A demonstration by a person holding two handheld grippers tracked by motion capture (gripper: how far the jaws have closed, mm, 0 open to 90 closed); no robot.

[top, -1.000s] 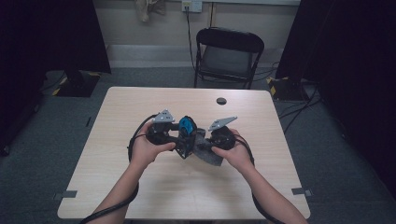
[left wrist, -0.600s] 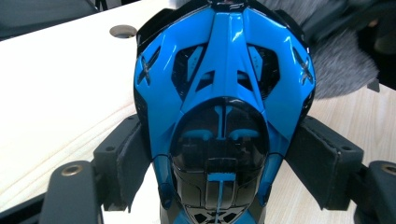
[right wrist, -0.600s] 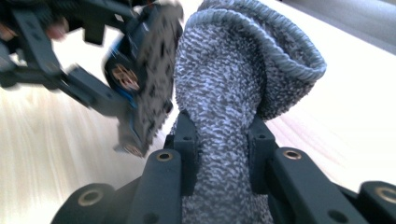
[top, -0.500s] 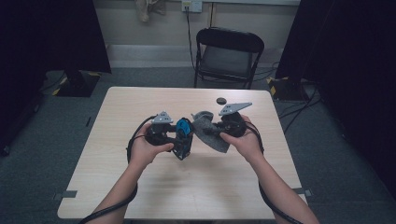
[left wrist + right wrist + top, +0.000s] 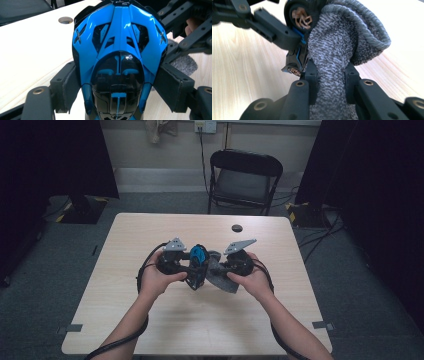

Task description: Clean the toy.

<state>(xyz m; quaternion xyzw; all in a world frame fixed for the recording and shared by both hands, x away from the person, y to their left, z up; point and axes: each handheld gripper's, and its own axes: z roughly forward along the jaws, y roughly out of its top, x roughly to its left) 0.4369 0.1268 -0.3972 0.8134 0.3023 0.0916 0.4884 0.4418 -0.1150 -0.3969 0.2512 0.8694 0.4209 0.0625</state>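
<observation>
Left gripper (image 5: 117, 82): clamped on blue toy car (image 5: 117, 50) between its pads.
Right gripper (image 5: 330, 85): clenched on grey cloth (image 5: 342, 50), touching car ahead.

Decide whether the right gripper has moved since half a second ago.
Yes. The right gripper has dropped back from the table's round hole toward the near edge.

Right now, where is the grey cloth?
In the high view, the grey cloth hangs mid-table in the right gripper, touching the blue toy car held by the left gripper.
</observation>
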